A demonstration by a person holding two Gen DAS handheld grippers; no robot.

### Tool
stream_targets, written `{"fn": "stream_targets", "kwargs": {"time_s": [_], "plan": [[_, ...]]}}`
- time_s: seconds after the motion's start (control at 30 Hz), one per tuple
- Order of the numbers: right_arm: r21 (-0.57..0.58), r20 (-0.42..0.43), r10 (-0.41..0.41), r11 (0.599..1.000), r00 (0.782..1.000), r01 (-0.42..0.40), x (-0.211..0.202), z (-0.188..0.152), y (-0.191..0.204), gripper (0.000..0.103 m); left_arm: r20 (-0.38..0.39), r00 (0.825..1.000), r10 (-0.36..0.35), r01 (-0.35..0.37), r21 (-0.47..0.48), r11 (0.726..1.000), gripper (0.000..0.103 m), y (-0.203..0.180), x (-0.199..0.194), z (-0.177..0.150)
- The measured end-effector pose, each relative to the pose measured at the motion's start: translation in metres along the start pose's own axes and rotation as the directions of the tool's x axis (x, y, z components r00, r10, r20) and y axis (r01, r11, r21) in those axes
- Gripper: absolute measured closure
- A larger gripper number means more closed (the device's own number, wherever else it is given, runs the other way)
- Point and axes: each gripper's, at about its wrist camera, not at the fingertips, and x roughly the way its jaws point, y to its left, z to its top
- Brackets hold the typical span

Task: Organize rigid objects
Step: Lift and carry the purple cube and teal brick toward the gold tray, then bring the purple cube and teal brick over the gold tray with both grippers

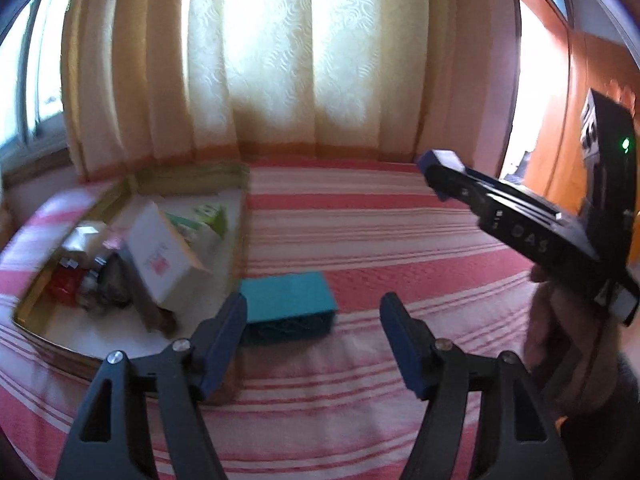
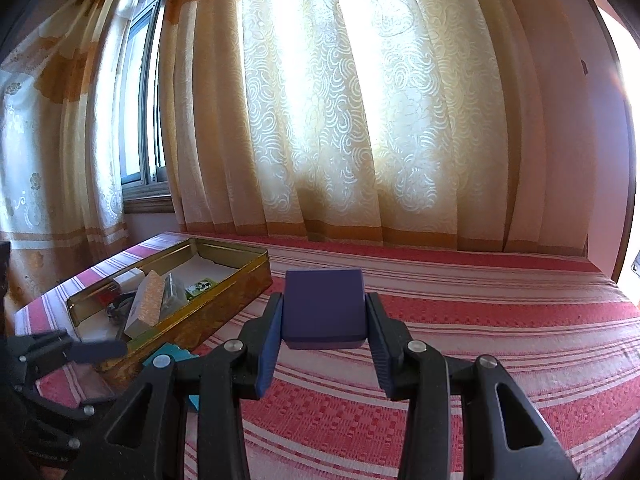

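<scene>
My right gripper [image 2: 324, 332] is clamped on a purple box [image 2: 323, 308], held up over the striped bedspread [image 2: 500, 320]. My left gripper [image 1: 313, 340] has its jaws apart with nothing in them, a teal box [image 1: 288, 300] lying just ahead, right beside the gold tin [image 2: 224, 300] near the bed's left edge.

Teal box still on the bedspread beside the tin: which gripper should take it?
Left. The left gripper is open with the teal box just ahead between its fingers; the right gripper is already shut on a purple box.
</scene>
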Motion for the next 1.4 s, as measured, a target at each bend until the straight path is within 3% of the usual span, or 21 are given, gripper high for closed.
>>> {"fn": "stream_targets", "kwargs": {"time_s": [0.2, 0.47, 0.63, 0.87, 1.0, 1.1, 1.4], "plan": [[0.011, -0.002, 0.012, 1.0, 1.0, -0.012, 0.0, 0.0, -0.002, 0.06, -0.097, 0.995, -0.035, 0.036, 0.005, 0.999, 0.031, -0.009, 0.015, -0.004], [0.009, 0.001, 0.017, 1.0, 1.0, -0.017, -0.003, -0.001, -0.001, 0.06, -0.096, 0.993, 0.074, -0.078, -0.037, 0.996, 0.03, 0.01, 0.02, 0.002], [-0.001, -0.005, 0.01, 1.0, 1.0, -0.01, -0.002, -0.002, 0.001, 0.06, -0.138, 0.981, 0.135, -0.139, -0.022, 0.99, 0.006, 0.015, 0.035, 0.009], [0.003, -0.011, 0.007, 1.0, 1.0, -0.007, -0.003, -0.002, 0.002, 0.06, -0.17, 0.978, 0.123, -0.123, 0.011, 0.992, 0.001, 0.001, 0.047, 0.016], [0.003, -0.012, 0.008, 1.0, 1.0, -0.008, -0.003, -0.003, 0.002, 0.06, -0.18, 0.97, 0.162, -0.161, 0.022, 0.987, 0.008, -0.001, 0.055, 0.019], [0.005, -0.013, 0.008, 1.0, 1.0, -0.008, -0.003, -0.002, 0.001, 0.06, -0.171, 0.972, 0.159, -0.157, 0.025, 0.987, 0.038, -0.002, 0.054, 0.018], [0.004, -0.013, 0.005, 1.0, 1.0, -0.005, -0.004, -0.003, 0.002, 0.06, -0.189, 0.973, 0.134, -0.131, 0.028, 0.991, 0.039, -0.004, 0.057, 0.018]]}}
